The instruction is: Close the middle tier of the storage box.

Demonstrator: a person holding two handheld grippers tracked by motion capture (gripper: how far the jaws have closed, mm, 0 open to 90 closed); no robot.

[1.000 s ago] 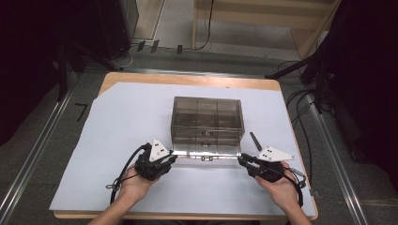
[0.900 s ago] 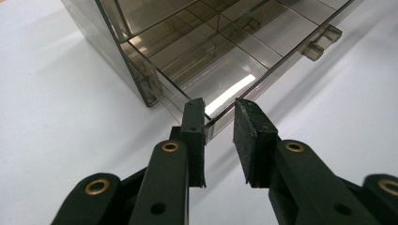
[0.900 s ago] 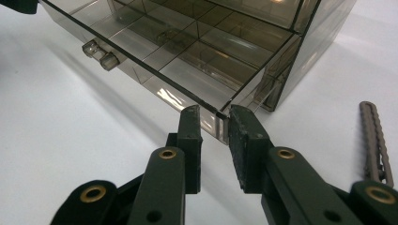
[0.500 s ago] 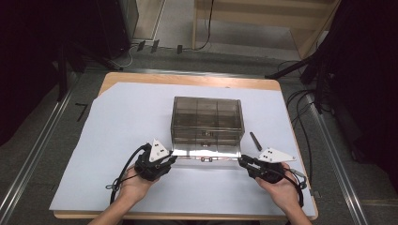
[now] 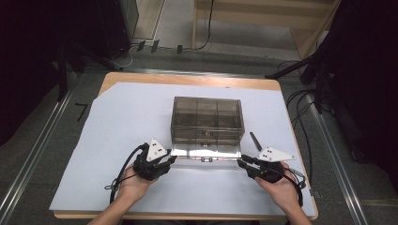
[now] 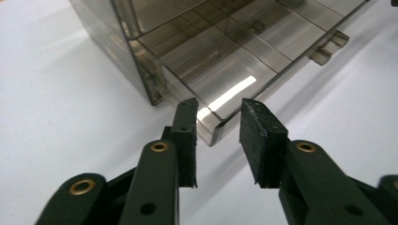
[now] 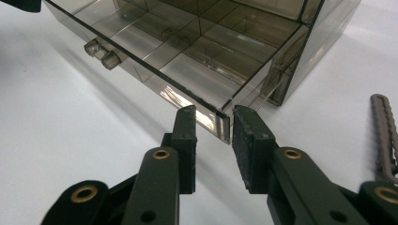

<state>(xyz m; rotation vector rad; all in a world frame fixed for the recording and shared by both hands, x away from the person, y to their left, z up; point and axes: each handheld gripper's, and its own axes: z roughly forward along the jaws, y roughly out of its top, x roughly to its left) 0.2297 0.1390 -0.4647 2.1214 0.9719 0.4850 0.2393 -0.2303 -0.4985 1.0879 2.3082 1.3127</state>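
your left gripper [image 5: 170,160] and right gripper [image 5: 242,164] sit at the near corners of the smoky plastic box's [image 5: 207,119] opened lid [image 5: 205,153]. both sets of jaws have just been opening. each lid corner lies between released pads [image 6: 187,136], unpressed.

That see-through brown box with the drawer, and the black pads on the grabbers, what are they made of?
The box looks like smoky, tinted clear plastic: its inner dividers show through the walls, and its drawer gleams with a bright glare. It could be acrylic. The pads look like matte black rubber or foam: dull, faintly grainy, with no shine.
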